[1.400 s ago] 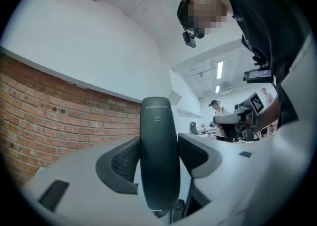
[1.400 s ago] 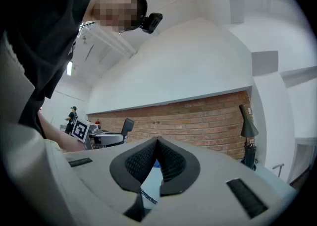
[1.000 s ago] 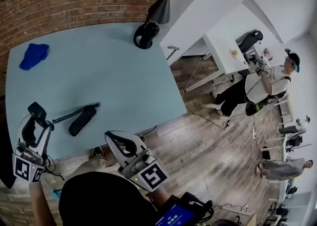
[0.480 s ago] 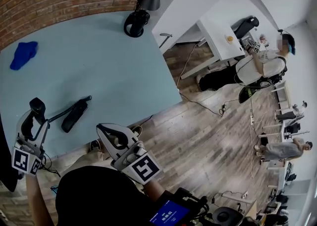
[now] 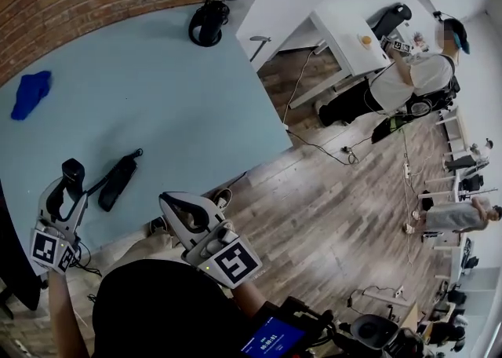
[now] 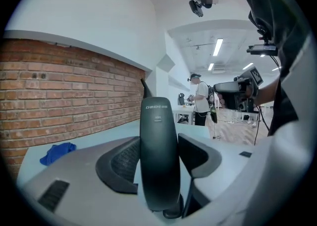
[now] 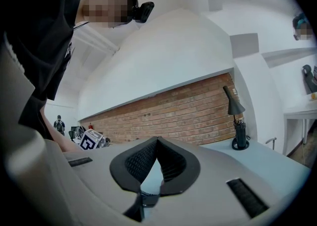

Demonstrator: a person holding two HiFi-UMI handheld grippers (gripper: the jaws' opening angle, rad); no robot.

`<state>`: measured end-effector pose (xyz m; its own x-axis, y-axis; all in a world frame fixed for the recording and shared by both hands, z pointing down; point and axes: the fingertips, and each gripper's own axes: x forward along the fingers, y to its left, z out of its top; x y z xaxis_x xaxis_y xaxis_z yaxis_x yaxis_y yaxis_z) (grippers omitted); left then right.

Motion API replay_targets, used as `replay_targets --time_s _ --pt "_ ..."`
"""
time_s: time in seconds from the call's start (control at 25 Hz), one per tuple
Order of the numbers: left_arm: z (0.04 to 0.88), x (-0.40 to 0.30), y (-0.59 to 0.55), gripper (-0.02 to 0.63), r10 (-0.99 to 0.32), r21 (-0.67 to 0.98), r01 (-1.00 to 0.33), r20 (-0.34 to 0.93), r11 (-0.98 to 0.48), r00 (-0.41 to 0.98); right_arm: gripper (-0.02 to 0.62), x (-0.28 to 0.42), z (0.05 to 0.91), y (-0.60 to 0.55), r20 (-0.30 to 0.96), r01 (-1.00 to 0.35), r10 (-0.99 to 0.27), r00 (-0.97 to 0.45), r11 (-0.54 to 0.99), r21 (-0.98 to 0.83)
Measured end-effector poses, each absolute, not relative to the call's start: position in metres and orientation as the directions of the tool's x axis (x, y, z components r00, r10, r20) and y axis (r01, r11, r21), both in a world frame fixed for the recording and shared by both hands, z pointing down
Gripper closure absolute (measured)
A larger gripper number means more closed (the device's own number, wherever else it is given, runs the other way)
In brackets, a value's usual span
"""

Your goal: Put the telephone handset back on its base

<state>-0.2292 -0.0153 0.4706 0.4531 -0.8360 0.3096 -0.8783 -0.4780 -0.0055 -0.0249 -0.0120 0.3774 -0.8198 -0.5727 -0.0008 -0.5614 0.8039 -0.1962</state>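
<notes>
Blue table (image 5: 157, 97): one base (image 5: 118, 184); left tool (image 6: 158, 138) grips one handset (image 6: 158, 175); right tool (image 7: 157, 143) clenched, empty

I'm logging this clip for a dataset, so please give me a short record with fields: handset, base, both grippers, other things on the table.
handset: black, clamped between the left gripper's fingers, off its base
base: dark, lying on the light blue table close to the left gripper
left gripper: shut on the handset
right gripper: shut, empty
other items: blue cloth and black desk lamp toward the table's far side
task state: handset not yet on the base
</notes>
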Motion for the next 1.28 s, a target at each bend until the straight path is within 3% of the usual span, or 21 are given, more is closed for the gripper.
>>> replay_targets --time_s 1.28 --pt "0.621 -0.193 -0.037 0.334 -0.642 0.108 -0.855 0.614 -0.508 0.459 0.580 0.055 0.402 -0.020 0.044 -0.710 -0.725 -0.687 0.659 -0.248"
